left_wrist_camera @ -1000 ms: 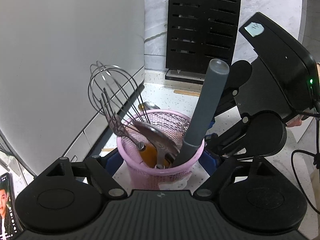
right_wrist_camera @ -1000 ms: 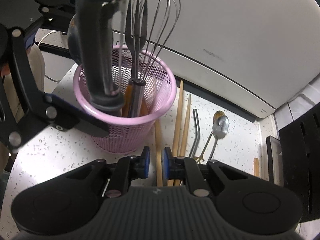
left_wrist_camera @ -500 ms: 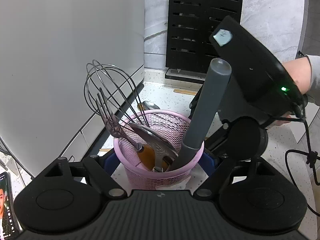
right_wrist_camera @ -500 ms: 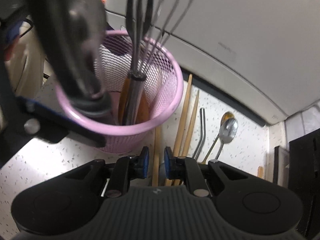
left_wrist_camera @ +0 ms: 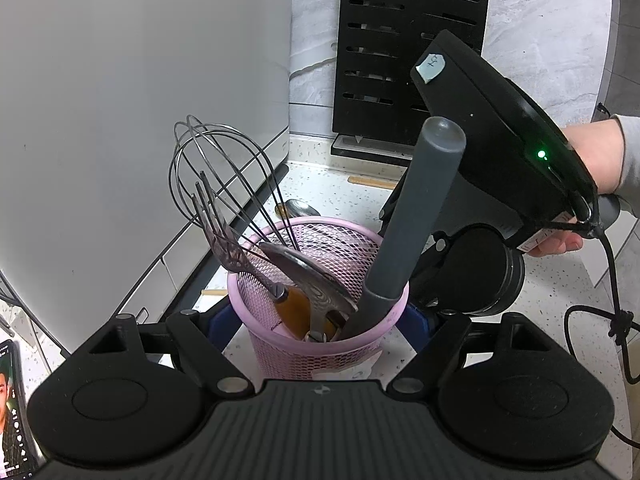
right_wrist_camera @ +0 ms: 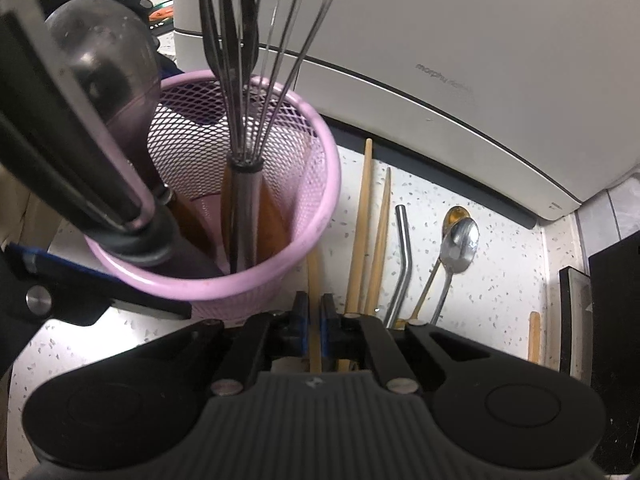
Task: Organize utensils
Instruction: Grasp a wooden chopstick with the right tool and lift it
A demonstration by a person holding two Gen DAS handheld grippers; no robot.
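A pink mesh cup (left_wrist_camera: 320, 356) stands between the blue pads of my left gripper (left_wrist_camera: 320, 320), which is shut on its sides. In the cup lean a wire whisk (left_wrist_camera: 216, 176), a fork (left_wrist_camera: 218, 228), a metal spoon (left_wrist_camera: 308, 276) and a grey-handled utensil (left_wrist_camera: 416, 208). Just behind the cup (right_wrist_camera: 248, 280), my right gripper (right_wrist_camera: 314, 314) points steeply down at the counter and is shut on a wooden chopstick (right_wrist_camera: 313, 268). Two more chopsticks (right_wrist_camera: 366, 216), a bent metal straw (right_wrist_camera: 405, 256) and two spoons (right_wrist_camera: 460, 244) lie on the counter beside it.
A large white appliance (right_wrist_camera: 440, 60) runs along the counter close to the cup and the loose utensils. A black slotted rack (left_wrist_camera: 400, 60) stands against the tiled wall. A hand (left_wrist_camera: 592, 160) grips the right unit, a cable (left_wrist_camera: 616, 320) trails from it, and a phone (left_wrist_camera: 12, 412) lies at the left.
My left gripper's pads have closed in onto the pink cup. My right gripper has sunk closer to the counter behind the cup, and its pads have closed on the chopstick.
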